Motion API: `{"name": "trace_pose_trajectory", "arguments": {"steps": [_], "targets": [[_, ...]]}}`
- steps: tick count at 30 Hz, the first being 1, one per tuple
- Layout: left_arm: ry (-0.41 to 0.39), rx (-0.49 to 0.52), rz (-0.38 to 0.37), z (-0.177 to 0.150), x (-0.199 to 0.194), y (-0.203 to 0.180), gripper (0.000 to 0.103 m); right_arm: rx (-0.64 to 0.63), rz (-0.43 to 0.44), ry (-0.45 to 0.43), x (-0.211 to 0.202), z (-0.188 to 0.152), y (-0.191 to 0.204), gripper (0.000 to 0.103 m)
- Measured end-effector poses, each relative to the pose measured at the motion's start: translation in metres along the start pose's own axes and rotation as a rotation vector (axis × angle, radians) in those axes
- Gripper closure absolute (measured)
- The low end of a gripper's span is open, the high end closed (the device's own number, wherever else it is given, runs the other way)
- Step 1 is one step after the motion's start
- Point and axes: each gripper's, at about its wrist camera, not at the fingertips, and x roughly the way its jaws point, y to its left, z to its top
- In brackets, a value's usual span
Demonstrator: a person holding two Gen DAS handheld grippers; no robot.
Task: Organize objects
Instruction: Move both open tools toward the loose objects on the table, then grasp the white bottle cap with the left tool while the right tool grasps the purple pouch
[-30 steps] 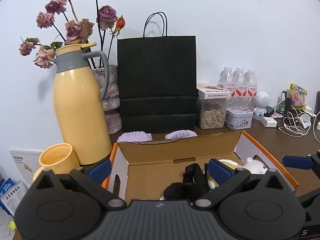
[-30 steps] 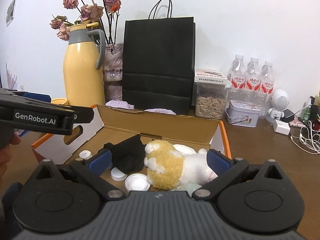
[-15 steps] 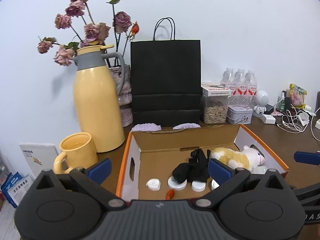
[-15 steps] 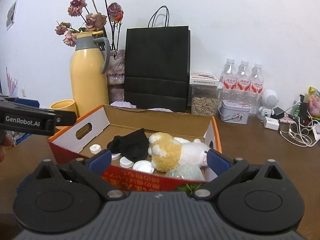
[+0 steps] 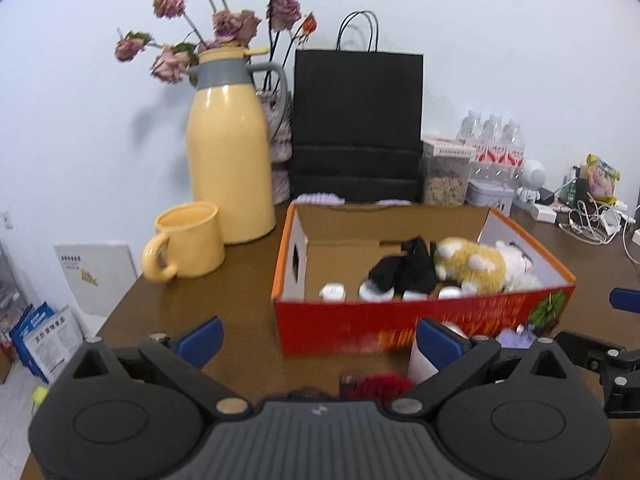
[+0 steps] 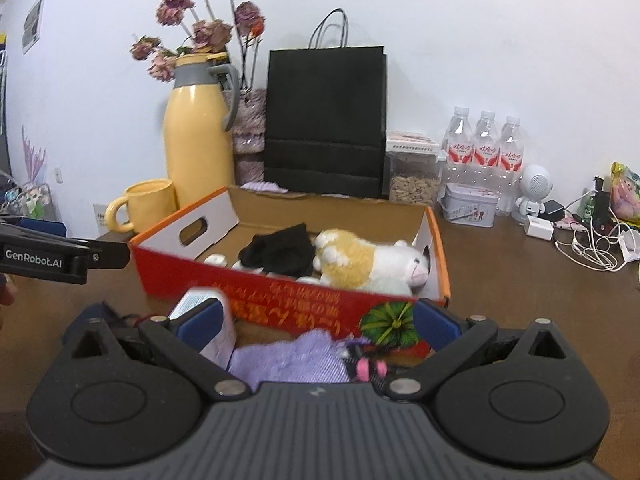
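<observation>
Dark wooden tabletop [image 6: 520, 280] carries a red box [image 6: 304, 300] already filled with a plush toy [image 6: 372, 264] (sorted, apparently), while both tongs, left [image 5: 320, 336] and right [image 6: 316, 320], are held spread and empty above a purple cloth [image 6: 288, 360] lying just before it

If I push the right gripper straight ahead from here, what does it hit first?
Likely the purple cloth item lying between the right gripper's open fingers, right at the front. Just behind it stands the red front wall of the box. A white bottle sits by its left finger; depth is hard to judge.
</observation>
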Motion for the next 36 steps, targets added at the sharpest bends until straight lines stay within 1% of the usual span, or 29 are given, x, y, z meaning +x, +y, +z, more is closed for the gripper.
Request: {"name": "trace_pose_trajectory", "arguments": {"steps": [5, 9, 13, 18, 23, 30, 33, 34, 35, 36], "targets": [[0.032, -0.021, 0.013, -0.021, -0.01, 0.007, 0.0, -0.025, 0.01, 0.024, -0.01, -0.016, 0.01, 0.0], [0.039, -0.03, 0.02, -0.035, -0.023, 0.01, 0.0, -0.032, 0.015, 0.046, -0.017, -0.028, 0.014, 0.0], [0.043, -0.031, -0.004, -0.051, -0.035, 0.006, 0.0, -0.033, 0.003, 0.057, -0.022, -0.038, 0.015, 0.0], [0.042, -0.024, -0.023, -0.069, -0.052, -0.006, 0.0, -0.026, -0.016, 0.075, -0.028, -0.049, 0.009, 0.0], [0.053, -0.023, -0.062, -0.087, -0.064, -0.02, 0.0, -0.049, -0.021, 0.101, -0.033, -0.061, 0.003, 0.0], [0.097, 0.021, -0.105, -0.106, -0.061, -0.049, 0.0, -0.056, -0.015, 0.122, -0.037, -0.072, -0.011, 0.0], [0.104, 0.035, -0.107, -0.111, -0.055, -0.06, 0.005, -0.063, 0.002, 0.132, -0.036, -0.074, -0.015, 0.0], [0.104, 0.035, -0.109, -0.112, -0.053, -0.062, 0.013, -0.071, 0.009, 0.136, -0.035, -0.075, -0.016, 0.0], [0.104, 0.033, -0.11, -0.113, -0.051, -0.064, 0.028, -0.078, 0.013, 0.139, -0.035, -0.076, -0.016, 0.0], [0.107, 0.03, -0.12, -0.114, -0.049, -0.066, 0.039, -0.087, 0.017, 0.141, -0.033, -0.076, -0.016, 0.0]]}}
